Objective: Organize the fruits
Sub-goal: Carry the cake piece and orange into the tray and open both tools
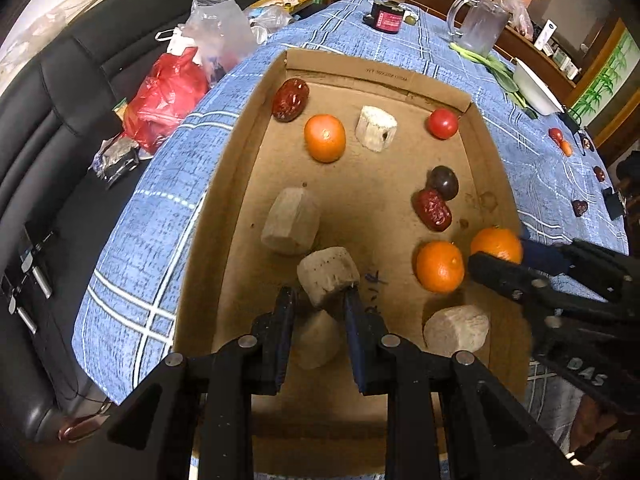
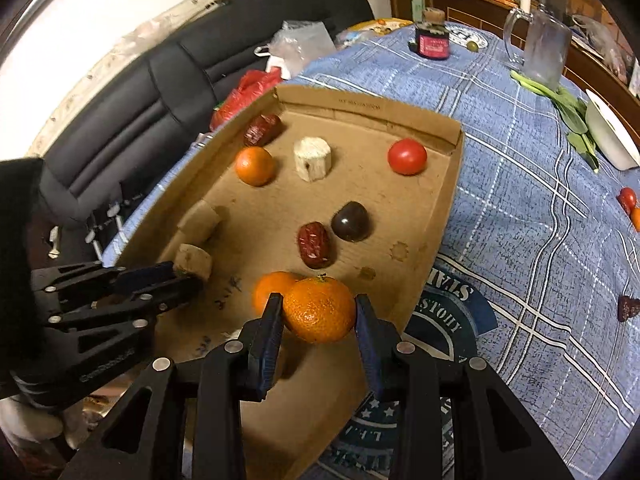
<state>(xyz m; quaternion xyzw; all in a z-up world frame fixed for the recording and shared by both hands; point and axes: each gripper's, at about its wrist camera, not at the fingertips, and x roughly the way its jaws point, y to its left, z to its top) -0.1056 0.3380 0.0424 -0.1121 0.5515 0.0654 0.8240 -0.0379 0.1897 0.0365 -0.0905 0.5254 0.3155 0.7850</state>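
Blue checked cloth is covering the surface [image 2: 520, 208], with a black sofa [image 2: 160, 80] sitting behind it. On the cloth a shallow cardboard tray [image 2: 448, 208] is holding the fruit. The right gripper [image 2: 318, 320] is clamping a mandarin [image 2: 320, 310] across its middle, just above the tray's near right part, with a second mandarin [image 2: 268, 290] lying close behind it. The left gripper [image 1: 318, 300] is pinching a pale sugarcane chunk [image 1: 328, 278] by its lower end, above the tray floor near the left side. The mandarin is probably light, soft-skinned and easily bruised, so a gentle hold across its widest part suits it. The chunk looks stiff and fibrous, so a firm squeeze on its flat sides should be safe. Farther back in the tray, another mandarin [image 1: 325, 138], a tomato [image 1: 442, 123], two red dates [image 1: 291, 99] and more chunks are lying well apart.
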